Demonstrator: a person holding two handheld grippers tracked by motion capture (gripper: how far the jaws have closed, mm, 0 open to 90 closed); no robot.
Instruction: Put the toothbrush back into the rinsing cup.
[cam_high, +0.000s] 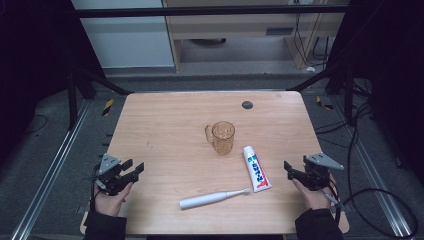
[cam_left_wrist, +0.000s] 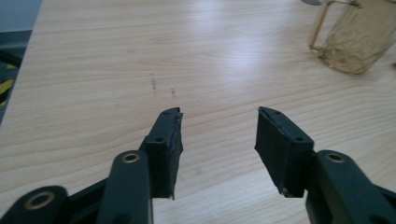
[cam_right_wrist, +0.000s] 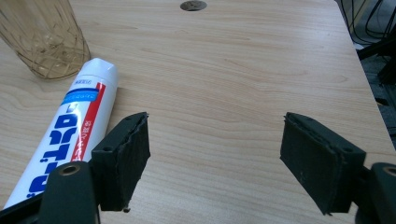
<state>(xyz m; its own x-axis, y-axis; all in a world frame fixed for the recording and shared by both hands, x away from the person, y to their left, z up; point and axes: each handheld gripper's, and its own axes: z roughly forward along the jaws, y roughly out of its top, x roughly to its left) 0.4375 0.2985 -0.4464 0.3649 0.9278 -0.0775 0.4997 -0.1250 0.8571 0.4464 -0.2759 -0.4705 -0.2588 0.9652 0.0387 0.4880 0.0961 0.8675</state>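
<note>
Both tongs, left and right, gaped empty over the pale wooden table, the red-and-blue-lettered white toothpaste tube, its writing unreadable, at the right's nine o'clock.

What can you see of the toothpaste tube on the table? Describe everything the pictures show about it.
The toothpaste tube lies flat on the wooden table, its white cap end pointing toward the amber glass mug and its flat crimped end toward the person. It looks like soft plastic, white with blue lettering and a red stripe. It appears closed and full. The toothbrush lies just beside its near end; contact cannot be judged. The open right gripper sits beside it, apart, not holding it.
</note>
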